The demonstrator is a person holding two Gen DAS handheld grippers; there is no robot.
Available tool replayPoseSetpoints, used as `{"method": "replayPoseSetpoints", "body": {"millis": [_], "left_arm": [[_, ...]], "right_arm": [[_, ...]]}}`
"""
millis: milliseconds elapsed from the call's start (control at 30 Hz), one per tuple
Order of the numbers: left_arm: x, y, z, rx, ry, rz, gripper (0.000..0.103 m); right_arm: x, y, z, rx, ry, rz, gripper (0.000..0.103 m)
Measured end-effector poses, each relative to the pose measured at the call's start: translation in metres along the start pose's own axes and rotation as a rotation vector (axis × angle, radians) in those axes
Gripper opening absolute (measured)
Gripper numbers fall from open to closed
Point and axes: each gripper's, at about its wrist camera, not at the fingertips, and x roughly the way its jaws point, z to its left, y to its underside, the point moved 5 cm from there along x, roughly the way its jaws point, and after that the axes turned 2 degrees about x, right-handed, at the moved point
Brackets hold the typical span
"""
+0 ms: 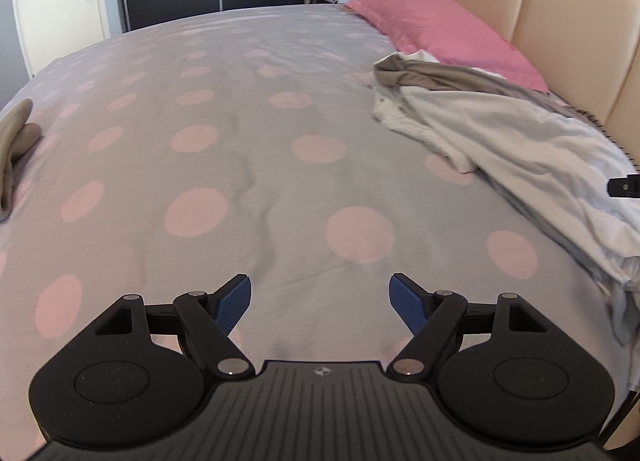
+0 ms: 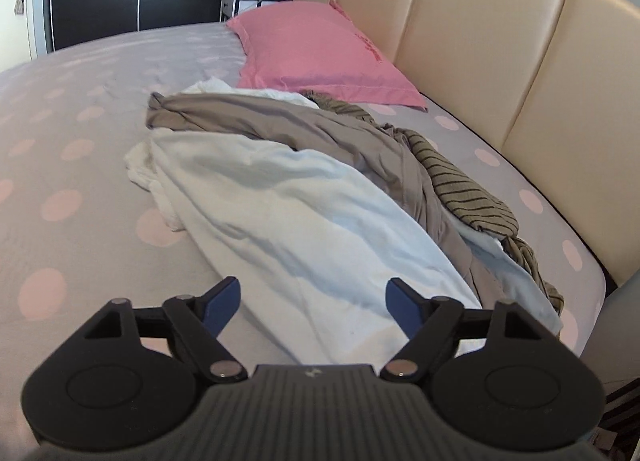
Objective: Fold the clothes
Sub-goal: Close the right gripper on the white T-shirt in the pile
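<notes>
Both the left gripper [image 1: 320,297] and the right gripper [image 2: 312,301] stood released, holding nothing. The pile of clothes [image 2: 280,181] (white, taupe and striped pieces) lay crumpled on the bed [image 1: 200,101] beside the pink pillow [image 2: 316,53], under the right gripper.

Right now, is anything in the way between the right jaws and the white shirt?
Nothing visible. The right gripper is open just above the near end of the white shirt. The brown garment lies across the shirt's far side.
</notes>
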Motion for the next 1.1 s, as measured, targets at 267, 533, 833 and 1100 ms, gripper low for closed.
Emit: {"method": "replayPoseSetpoints", "body": {"millis": [267, 533, 833, 1100], "left_arm": [[0.025, 0.007, 0.029, -0.012, -0.072, 0.063, 0.076], [0.042, 0.011, 0.041, -0.027, -0.081, 0.109, 0.076], [0.042, 0.016, 0.047, 0.007, -0.064, 0.14, 0.074], [0.024, 0.017, 0.073, -0.018, -0.097, 0.129, 0.073]], "right_arm": [[0.032, 0.001, -0.018, -0.048, 0.008, -0.023, 0.065], [0.049, -0.029, -0.036, -0.037, 0.05, -0.114, 0.062], [0.071, -0.031, -0.011, -0.047, -0.026, -0.034, 0.007], [-0.012, -0.003, 0.068, -0.203, -0.287, -0.05, 0.004]]}}
